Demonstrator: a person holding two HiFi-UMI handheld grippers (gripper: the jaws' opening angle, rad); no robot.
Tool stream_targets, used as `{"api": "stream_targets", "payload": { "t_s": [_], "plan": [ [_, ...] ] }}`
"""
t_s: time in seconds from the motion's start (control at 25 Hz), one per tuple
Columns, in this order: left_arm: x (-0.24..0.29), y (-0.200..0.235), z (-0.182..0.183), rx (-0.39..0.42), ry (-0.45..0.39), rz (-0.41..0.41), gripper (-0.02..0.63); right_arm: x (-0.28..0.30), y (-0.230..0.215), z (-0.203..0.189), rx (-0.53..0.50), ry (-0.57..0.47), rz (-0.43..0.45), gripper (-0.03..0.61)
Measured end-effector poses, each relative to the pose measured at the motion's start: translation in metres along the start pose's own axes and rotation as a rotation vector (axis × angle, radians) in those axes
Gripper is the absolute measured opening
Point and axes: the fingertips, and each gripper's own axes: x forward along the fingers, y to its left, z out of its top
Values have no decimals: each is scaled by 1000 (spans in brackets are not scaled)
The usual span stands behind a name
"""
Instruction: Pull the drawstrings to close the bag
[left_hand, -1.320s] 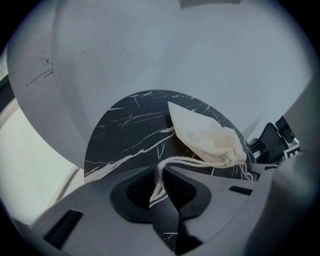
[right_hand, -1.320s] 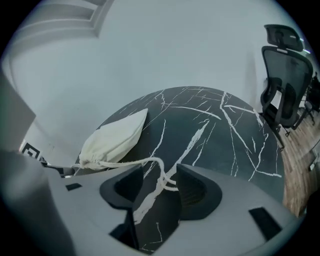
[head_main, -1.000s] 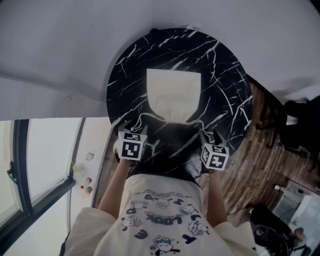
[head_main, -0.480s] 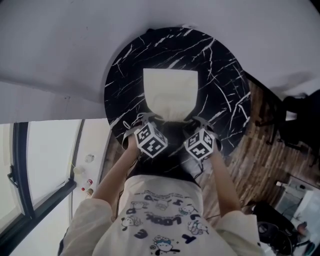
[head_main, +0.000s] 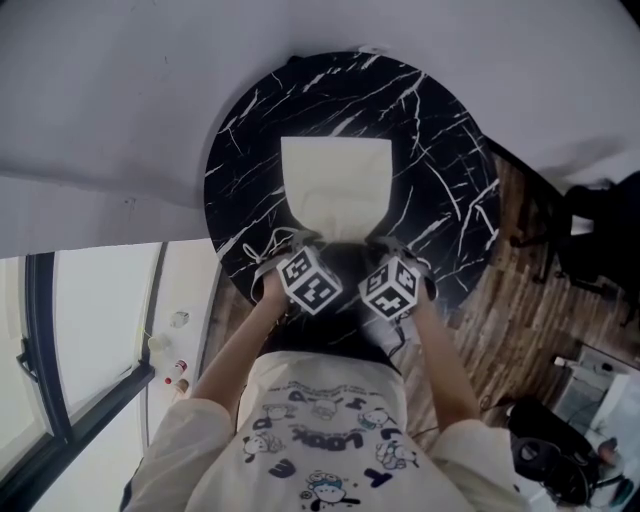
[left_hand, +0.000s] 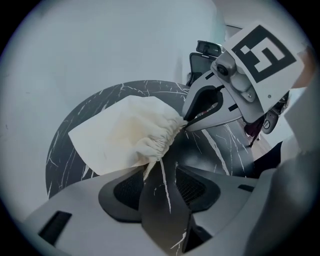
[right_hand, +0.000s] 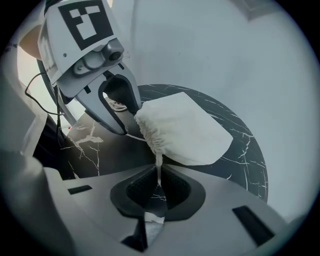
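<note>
Lettering crosses the person's pale shirt (head_main: 320, 435) among small cartoon figures, but it sits upside down from above and is too small to read with any confidence. The only other markings are the square black-and-white patterns on the marker cube (head_main: 311, 282) of the left gripper (left_hand: 160, 176) and its twin on the right gripper (right_hand: 157, 179).

The cream bag (head_main: 335, 180) lies flat on the round black marbled bench (head_main: 445, 150), its gathered mouth turned toward the person. Both bare forearms reach out from the body to that mouth, one at each corner. Both grippers point steeply down at it and are rolled so their cubes stand corner-up, leaning toward each other.

At the bag's right corner the right drawstring (right_hand: 158, 164) drops straight between the right jaws. They have just been closing and now pinch it.

At the bag's left corner the left drawstring (left_hand: 148, 169) reaches the tips of the left jaws, yet these stand apart, with dark bench showing between the pads.
</note>
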Motion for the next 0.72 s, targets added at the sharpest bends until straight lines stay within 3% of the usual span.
{"api": "stream_targets", "payload": {
  "t_s": [0.12, 0.16, 0.24, 0.32, 0.44, 0.56, 0.72],
  "plan": [
    [4, 3, 1, 8, 7, 3, 233, 0, 0, 0, 3, 0, -3, 32],
    [7, 4, 1, 6, 15, 4, 204, 0, -1, 0, 11, 0, -7, 31],
    [10, 8, -1, -20, 25, 24, 72, 0, -4, 0, 50, -1, -17, 28],
    [9, 12, -1, -82, 19, 43, 51, -1, -7, 1, 122, -14, -20, 26],
    [5, 15, 1, -238, -26, 38, 48, -5, -15, 1, 296, -61, -37, 23],
    [-2, 18, 4, -451, -92, 23, 46, -9, -21, 1, 503, -117, -44, 20],
    [-13, 33, 13, -664, -203, 79, 46, -10, -31, -4, 739, -183, -94, 19]
  ]
}}
